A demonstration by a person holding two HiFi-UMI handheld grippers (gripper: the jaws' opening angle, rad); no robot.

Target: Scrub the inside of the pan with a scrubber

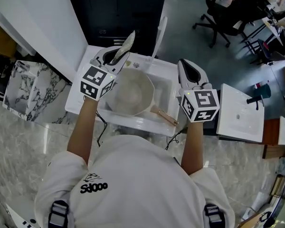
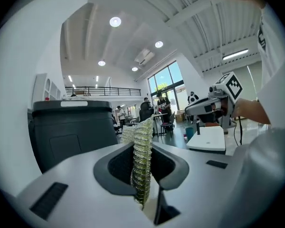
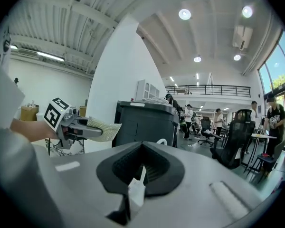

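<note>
Head view, items around me: one white sink [image 1: 164, 78] straight ahead; one dark bin [image 1: 115, 12] behind it; one marbled block [image 1: 24, 90] off to my left; one white slab [image 1: 241, 114] to my right, with one teal cup [image 1: 264, 90] just past it; several office chairs [image 1: 222, 17] farther off on the grey floor. Task items: one pan [image 1: 131, 94], pale inside, lying in the sink with its mouth up and its wooden handle [image 1: 164, 117] pointing toward my right side; one scrubber [image 1: 127, 44], a flat mesh pad. Grippers, two. My left gripper [image 1: 117, 56] is raised over the far left edge of the sink, its marker cube showing over the pan's left rim; the left gripper view shows its jaws clamped on the scrubber, which stands edge-on between the pads and sticks out past the tips toward the bin. The scrubber is apart from the pan. My right gripper [image 1: 187, 69] is raised over the sink's right edge, beside the pan handle but not touching it; the right gripper view shows its jaws drawn together with nothing held between them. Both grippers point level across the room.
</note>
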